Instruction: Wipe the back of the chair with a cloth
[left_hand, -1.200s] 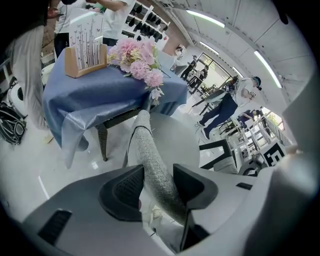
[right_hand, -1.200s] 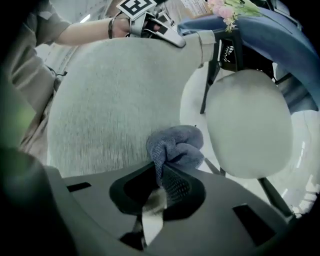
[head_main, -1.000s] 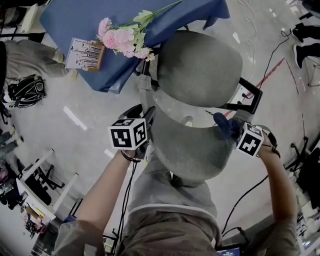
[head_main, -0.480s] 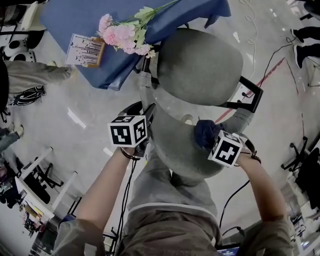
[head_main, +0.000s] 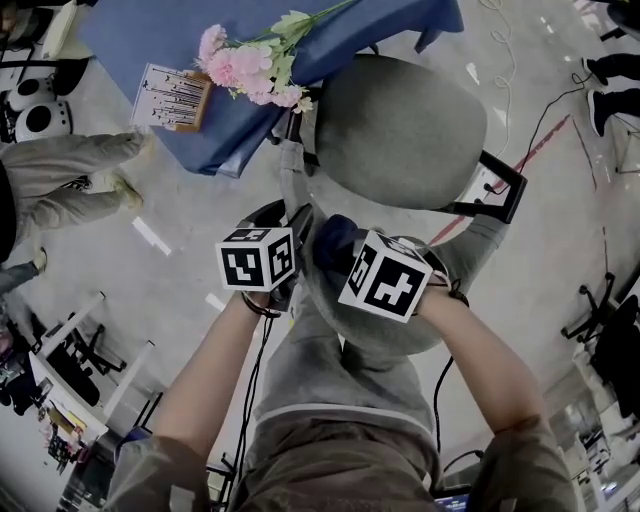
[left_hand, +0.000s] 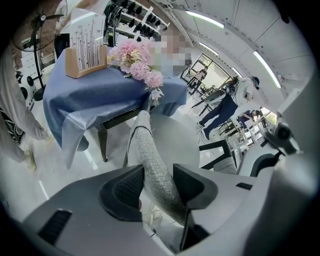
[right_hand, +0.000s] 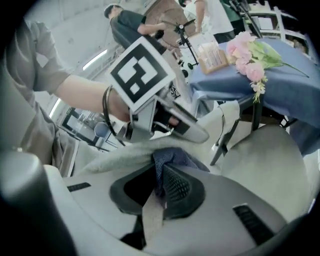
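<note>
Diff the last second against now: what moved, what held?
The right gripper, shut on the dark blue cloth, swept left along the top of the chair back, from its right end to just beside the left gripper. The left gripper stayed clamped on the chair back's left edge; the seat and table did not move.

1. Tools: 2 total, so the left tool (left_hand: 157, 187) and the right tool (right_hand: 157, 186), 1 per hand.
2. Marker cubes: 2 as well, a left cube (head_main: 257, 260) and a right cube (head_main: 388, 275).
3. Chair (head_main: 400, 130): just 1, the grey one.
4. Cloth (head_main: 335, 238): 1, dark blue.
5. Counter (head_main: 150, 40): 1, under a blue cover.
6. On that counter: 1 bunch of pink flowers (head_main: 250, 72) and 1 wooden card holder (head_main: 170, 102).
</note>
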